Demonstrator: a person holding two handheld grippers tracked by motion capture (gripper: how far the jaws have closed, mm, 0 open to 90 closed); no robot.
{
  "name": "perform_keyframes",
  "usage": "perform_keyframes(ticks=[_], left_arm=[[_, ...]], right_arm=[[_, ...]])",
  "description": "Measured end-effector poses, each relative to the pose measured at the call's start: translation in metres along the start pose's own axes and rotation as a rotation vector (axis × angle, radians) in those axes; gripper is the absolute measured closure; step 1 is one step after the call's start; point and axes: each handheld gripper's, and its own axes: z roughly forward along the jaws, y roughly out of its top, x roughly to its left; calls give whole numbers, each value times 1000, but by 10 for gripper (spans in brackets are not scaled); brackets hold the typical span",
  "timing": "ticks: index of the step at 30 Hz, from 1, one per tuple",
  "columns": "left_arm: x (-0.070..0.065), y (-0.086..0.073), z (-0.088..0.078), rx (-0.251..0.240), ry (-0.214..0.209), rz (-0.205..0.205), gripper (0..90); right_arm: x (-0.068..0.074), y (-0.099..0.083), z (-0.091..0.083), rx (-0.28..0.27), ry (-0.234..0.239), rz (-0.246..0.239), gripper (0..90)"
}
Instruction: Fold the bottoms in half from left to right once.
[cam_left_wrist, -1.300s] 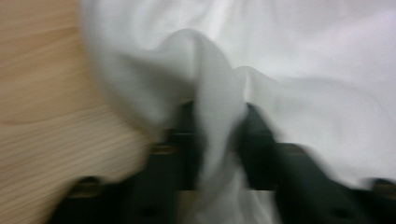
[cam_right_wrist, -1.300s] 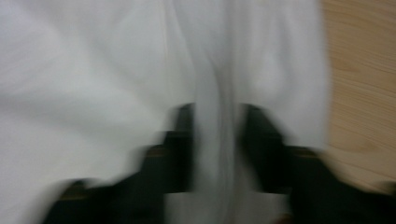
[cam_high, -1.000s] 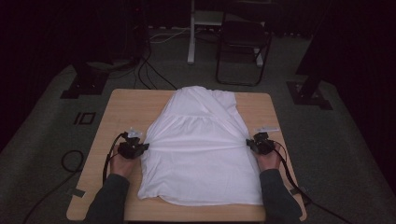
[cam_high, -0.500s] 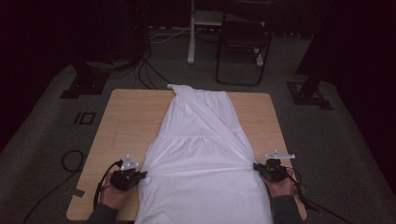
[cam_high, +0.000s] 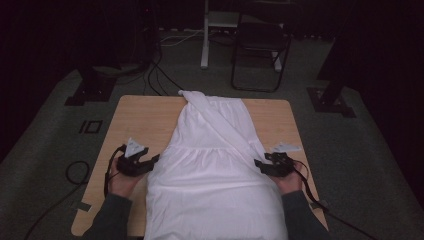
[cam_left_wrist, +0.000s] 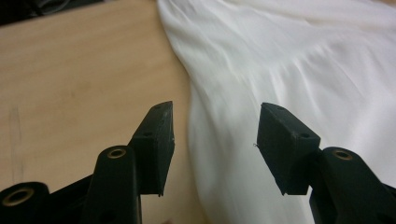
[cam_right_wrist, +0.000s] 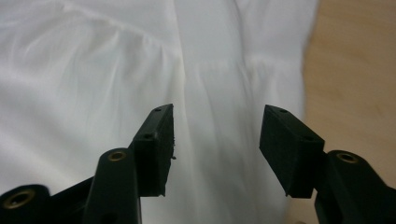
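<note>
While the white garment (cam_high: 215, 175) lies flat along the middle of the table (cam_high: 145, 120), its long axis runs from the near edge, over which its wide end hangs, to its narrow end at the far edge. The 2 grippers flank it at the gathered seam: left gripper (cam_high: 152, 161) at its left edge, right gripper (cam_high: 258, 164) at its right edge. Both have just been opening; jaws stand apart, nothing clamped, cloth below. Each hand is equally near its own side. Any regrasp means reaching inward.
</note>
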Motion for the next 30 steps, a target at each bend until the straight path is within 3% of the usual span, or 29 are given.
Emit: perform_keyframes(ticks=[3, 6, 9, 11, 12, 13, 15, 16, 18, 20, 24, 27, 30], left_arm=[[-1, 14, 32, 24, 7, -13, 454], [-6, 21, 59, 68, -1, -30, 444], [-14, 21, 82, 115, -6, -5, 441], [-16, 17, 96, 169, 12, 24, 436], [-16, 17, 96, 169, 12, 24, 432], [-12, 13, 107, 189, 7, -16, 423], [-11, 11, 110, 184, 1, -33, 412], [-10, 11, 111, 176, -6, -41, 404], [-10, 12, 113, 170, -9, -37, 405], [-9, 12, 114, 173, -8, -34, 443], [-8, 9, 114, 177, -34, -26, 807], [-11, 4, 105, 181, -33, 1, 826], [-12, -8, 89, 178, -51, -14, 829]], right_arm=[[2, 19, 32, 41, -32, -19, 388], [3, 27, 59, 70, -21, -15, 325], [5, 26, 76, 119, -40, -50, 312], [1, 25, 76, 120, -132, -80, 385], [1, 25, 76, 120, -132, -80, 385], [-20, 26, 69, 82, -235, -30, 459], [-26, 26, 68, 82, -256, -12, 493], [-34, 25, 67, 85, -254, 29, 541], [-46, 22, 73, 119, -182, 68, 711], [-46, 21, 74, 122, -179, 74, 742], [-45, 16, 78, 111, -151, 103, 835], [-41, 7, 69, 111, -146, 89, 864], [-38, -2, 60, 105, -130, 90, 872]])
